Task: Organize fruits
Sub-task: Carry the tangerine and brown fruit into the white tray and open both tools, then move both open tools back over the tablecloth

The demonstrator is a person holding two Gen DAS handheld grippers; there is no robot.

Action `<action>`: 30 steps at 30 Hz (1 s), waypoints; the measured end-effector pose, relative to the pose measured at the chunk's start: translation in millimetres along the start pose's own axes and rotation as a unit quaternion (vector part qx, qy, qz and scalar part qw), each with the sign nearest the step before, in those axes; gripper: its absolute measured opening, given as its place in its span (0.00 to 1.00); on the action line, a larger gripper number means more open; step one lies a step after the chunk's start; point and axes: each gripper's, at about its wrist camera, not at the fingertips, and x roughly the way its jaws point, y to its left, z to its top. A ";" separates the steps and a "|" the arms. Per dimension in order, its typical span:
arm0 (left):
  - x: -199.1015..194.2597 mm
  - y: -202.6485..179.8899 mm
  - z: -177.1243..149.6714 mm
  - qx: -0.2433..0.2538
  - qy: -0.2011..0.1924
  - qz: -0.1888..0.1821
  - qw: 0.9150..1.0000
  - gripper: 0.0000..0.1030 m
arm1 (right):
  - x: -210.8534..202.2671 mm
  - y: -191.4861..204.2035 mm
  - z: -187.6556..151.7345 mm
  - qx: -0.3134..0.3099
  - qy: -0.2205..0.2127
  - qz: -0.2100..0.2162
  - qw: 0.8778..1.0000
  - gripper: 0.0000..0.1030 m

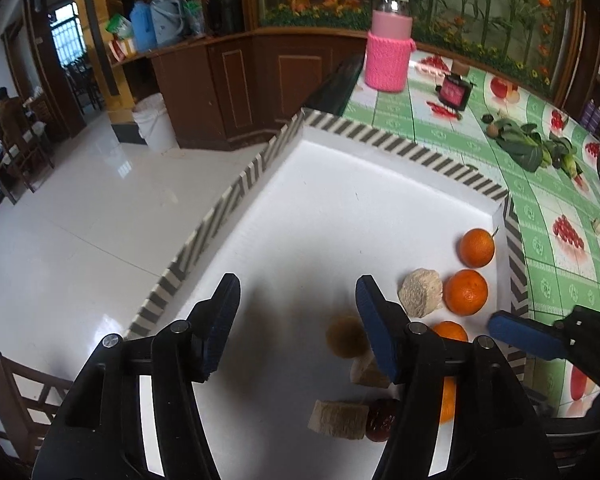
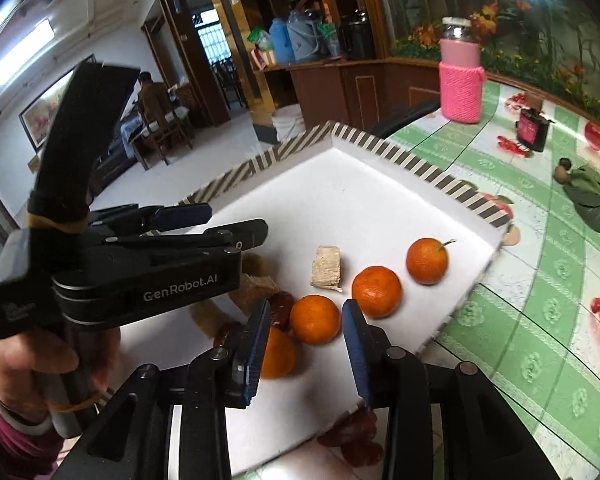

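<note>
A white tray [image 1: 340, 200] with a striped rim holds several oranges along its right side: one with a stem [image 1: 477, 247], one below it [image 1: 465, 292], and more near my grippers [image 2: 315, 319]. Beige sugarcane chunks [image 1: 420, 292] and red dates [image 1: 382, 420] lie among them. My left gripper [image 1: 296, 320] is open and empty above the tray's bare middle. My right gripper [image 2: 306, 344] is open, its fingers to either side of an orange and just in front of it; another orange [image 2: 278, 354] sits behind its left finger.
The tray [image 2: 360, 200] rests on a green fruit-print tablecloth [image 2: 540, 320]. A pink-sleeved jar [image 1: 390, 46], a small dark box [image 1: 454, 92] and leafy greens [image 1: 528, 146] stand beyond. More dates [image 2: 354, 436] lie at the tray's near edge. The floor drops off left.
</note>
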 end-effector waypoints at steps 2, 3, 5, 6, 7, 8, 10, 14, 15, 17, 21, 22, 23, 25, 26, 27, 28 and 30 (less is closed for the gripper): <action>-8.4 -0.1 -1.9 -0.005 -0.019 0.014 1.000 0.59 | -9.4 -1.6 -1.3 0.009 -0.011 -0.001 1.000 0.35; -12.1 -0.3 -2.9 -0.008 -0.027 0.017 0.999 0.59 | -14.2 -3.0 -1.8 0.012 -0.017 -0.004 1.000 0.35; -21.8 -2.4 -4.9 -0.013 -0.047 0.024 0.999 0.59 | -23.4 -3.9 -3.2 0.015 -0.030 -0.010 0.999 0.35; -25.3 -4.2 -5.3 -0.013 -0.055 0.027 0.998 0.59 | -28.9 -5.0 -4.0 0.017 -0.036 -0.016 0.999 0.35; -30.6 -7.6 -5.9 -0.011 -0.065 0.031 0.997 0.59 | -33.4 -5.8 -4.8 0.019 -0.041 -0.020 0.999 0.35; -33.9 -10.4 -5.8 -0.010 -0.071 0.032 0.997 0.59 | -37.3 -6.9 -5.8 0.020 -0.046 -0.026 0.998 0.35; -40.6 -17.5 -5.7 -0.006 -0.084 0.035 0.996 0.59 | -46.1 -8.8 -7.9 0.022 -0.055 -0.040 0.997 0.35; -51.7 -36.8 -8.9 0.004 -0.099 0.023 0.995 0.59 | -62.1 -17.0 -13.8 0.031 -0.071 -0.062 0.995 0.35; -52.9 -40.3 -9.4 0.005 -0.100 0.020 0.995 0.59 | -66.1 -19.8 -15.3 0.034 -0.075 -0.067 0.994 0.35; -55.5 -49.9 -10.9 0.008 -0.102 0.010 0.995 0.59 | -73.6 -26.1 -19.1 0.040 -0.083 -0.082 0.992 0.35; -59.0 -74.7 -11.4 0.016 -0.104 -0.011 0.994 0.59 | -87.8 -44.5 -27.6 0.057 -0.092 -0.108 0.988 0.35; -60.4 -83.4 -12.0 0.020 -0.105 -0.017 0.994 0.59 | -91.1 -49.9 -30.4 0.064 -0.091 -0.113 0.987 0.35; -61.6 -89.6 -12.8 0.024 -0.107 -0.021 0.994 0.59 | -94.4 -54.2 -32.8 0.070 -0.092 -0.117 0.986 0.35; -63.8 -103.6 -14.1 0.036 -0.110 -0.025 0.993 0.59 | -103.0 -63.7 -38.6 0.084 -0.096 -0.123 0.984 0.35; -64.6 -111.1 -15.2 0.042 -0.112 -0.026 0.993 0.59 | -106.6 -67.0 -40.7 0.088 -0.097 -0.125 0.983 0.35; -65.4 -117.4 -15.9 0.048 -0.112 -0.028 0.992 0.59 | -110.3 -71.1 -44.0 0.093 -0.097 -0.130 0.982 0.35; -66.2 -123.7 -16.6 0.053 -0.114 -0.032 0.992 0.59 | -113.4 -73.8 -46.4 0.096 -0.096 -0.135 0.981 0.35; -67.1 -135.1 -16.9 0.059 -0.117 -0.035 0.991 0.59 | -121.1 -80.7 -52.0 0.102 -0.097 -0.147 0.979 0.35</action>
